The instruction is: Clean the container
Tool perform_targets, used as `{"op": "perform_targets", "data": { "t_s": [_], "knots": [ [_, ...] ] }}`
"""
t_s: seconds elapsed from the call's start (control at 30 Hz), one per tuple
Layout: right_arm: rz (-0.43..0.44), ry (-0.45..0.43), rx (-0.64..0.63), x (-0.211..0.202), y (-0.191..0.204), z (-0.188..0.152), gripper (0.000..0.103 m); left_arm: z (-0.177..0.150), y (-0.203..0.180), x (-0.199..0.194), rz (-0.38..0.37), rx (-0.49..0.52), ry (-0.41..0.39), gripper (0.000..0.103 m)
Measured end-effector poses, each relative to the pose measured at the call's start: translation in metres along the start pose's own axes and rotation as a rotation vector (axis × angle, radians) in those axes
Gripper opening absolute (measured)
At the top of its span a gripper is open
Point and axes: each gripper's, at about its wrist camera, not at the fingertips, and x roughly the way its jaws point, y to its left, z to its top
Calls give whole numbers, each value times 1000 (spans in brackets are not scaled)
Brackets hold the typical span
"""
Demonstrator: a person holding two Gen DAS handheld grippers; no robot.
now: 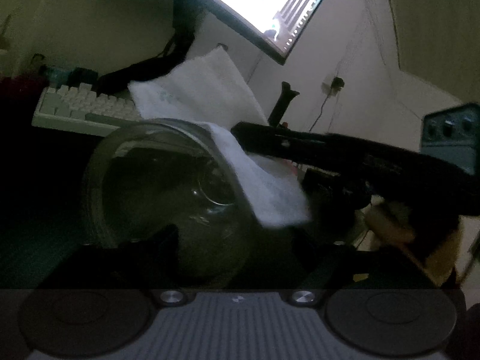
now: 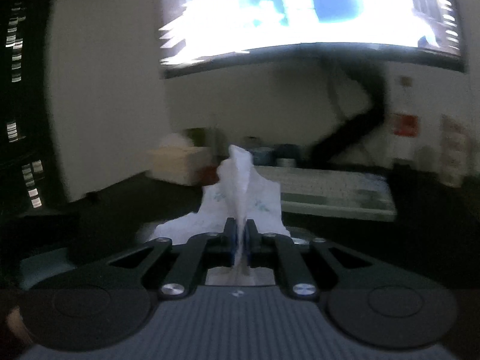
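Note:
A clear glass jar (image 1: 156,186) lies tilted with its mouth toward the left wrist camera, between the dark fingers of my left gripper (image 1: 235,234). The right finger (image 1: 303,243) appears to stand off the glass, so the jaws look open around the jar. A white tissue (image 1: 210,96) drapes over the jar's right rim. My right gripper (image 1: 243,132) reaches in from the right, shut on that tissue. The right wrist view shows the tissue (image 2: 240,192) pinched upright between the closed pads of the right gripper (image 2: 240,228); the jar is hidden there.
A white keyboard (image 1: 84,105) (image 2: 330,189) lies behind the jar on the dark desk. A bright monitor (image 1: 264,0) (image 2: 300,9) hangs above on a black arm. A teal device (image 1: 450,132) stands at the right, a beige box (image 2: 177,162) at the back left.

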Motion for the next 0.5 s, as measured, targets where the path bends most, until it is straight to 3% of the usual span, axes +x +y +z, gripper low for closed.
{"op": "perform_targets", "data": {
  "t_s": [0.07,0.13,0.23,0.3,0.4,0.5],
  "knots": [
    [-50,-2,12,4,-6,-1,9,-1,-6,2,25,34,6,88],
    [-38,-3,20,2,-6,-2,8,-1,-10,3,45,50,7,88],
    [75,-10,-9,-5,4,-3,8,-1,-13,5,71,60,6,82],
    [118,-13,-16,-8,10,-3,8,-1,-13,5,69,57,4,69],
    [56,-53,61,-12,-1,-1,7,1,-4,3,47,-19,-4,23],
    [-26,-110,168,-20,-20,2,7,1,18,-1,-47,-207,-75,14]
  ]
}}
